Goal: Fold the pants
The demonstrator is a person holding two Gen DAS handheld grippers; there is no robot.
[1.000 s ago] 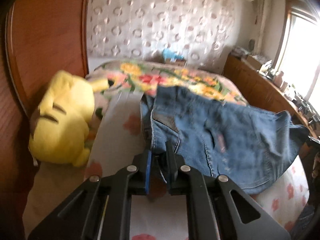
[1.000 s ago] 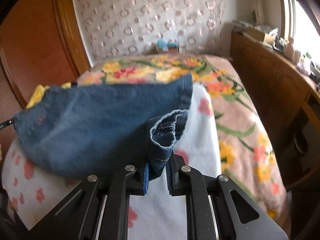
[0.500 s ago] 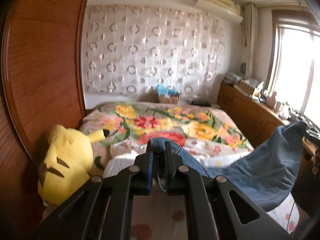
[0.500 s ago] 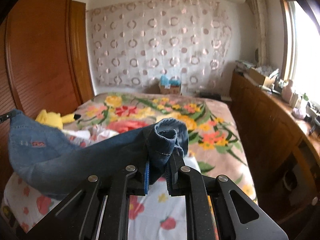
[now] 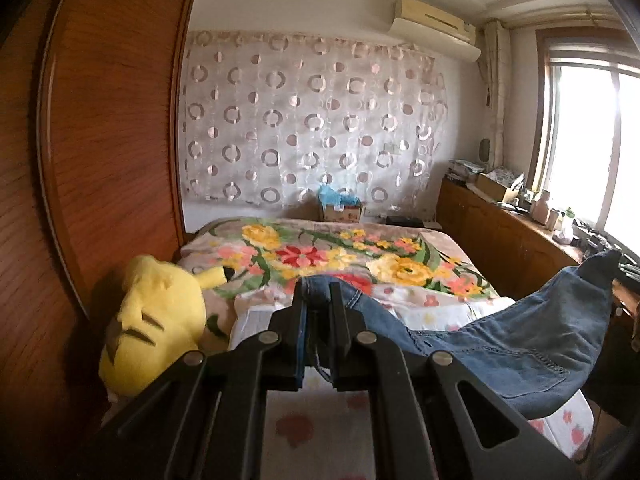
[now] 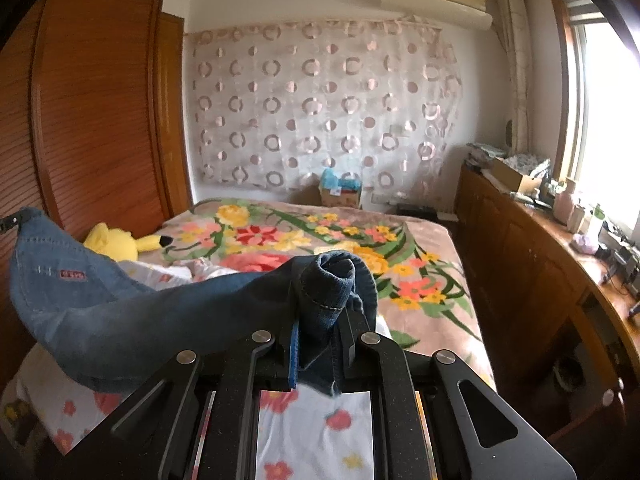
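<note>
Blue denim pants (image 5: 528, 352) hang in the air above the bed, stretched between both grippers. My left gripper (image 5: 318, 300) is shut on one edge of the denim, and the cloth sags away to the right and rises to a far corner. In the right wrist view my right gripper (image 6: 326, 312) is shut on a bunched, rolled edge of the pants (image 6: 120, 316), which sag to the left toward a raised far corner. A small red label shows on the denim there.
Below lies a bed with a floral blanket (image 5: 332, 256) and a white flowered sheet (image 6: 312, 432). A yellow plush toy (image 5: 152, 324) lies at the bed's left by a wooden wardrobe (image 5: 100, 140). A wooden sideboard (image 6: 540, 272) with clutter runs along the right under the window.
Both grippers have risen with the pants. The denim lay spread on the bed a second ago and now hangs stretched above it; the views tilted up toward the curtain.
</note>
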